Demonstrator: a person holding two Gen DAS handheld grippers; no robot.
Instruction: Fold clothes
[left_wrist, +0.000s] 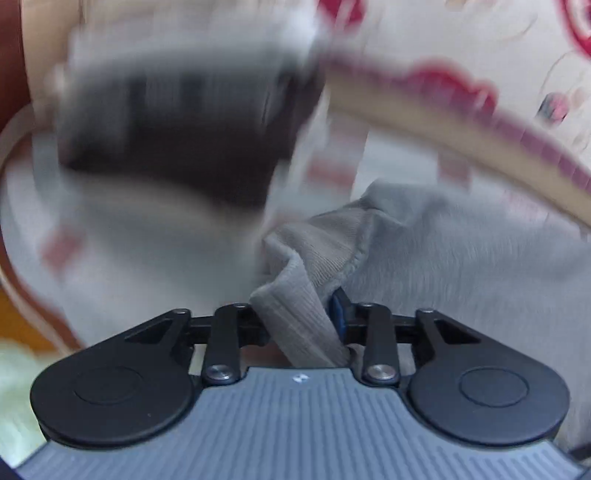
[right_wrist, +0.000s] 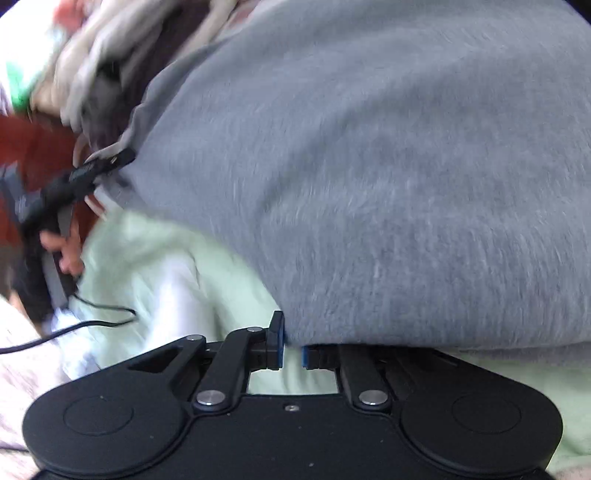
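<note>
A: Left gripper (left_wrist: 299, 321) clamped on grey garment's (left_wrist: 443, 251) ribbed cuff (left_wrist: 295, 306).
B: Right view only: garment over pale green bedding (right_wrist: 155, 258); right gripper (right_wrist: 293, 350) nearly closed, grip unclear.

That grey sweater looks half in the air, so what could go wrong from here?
The left tool grips only the ribbed hem of the grey sweater, so a tug might pull it free. The right tool seems nearly shut with cloth draped over one finger; whether it grips is unclear. The black cable on the pale green sheet could snag.
</note>
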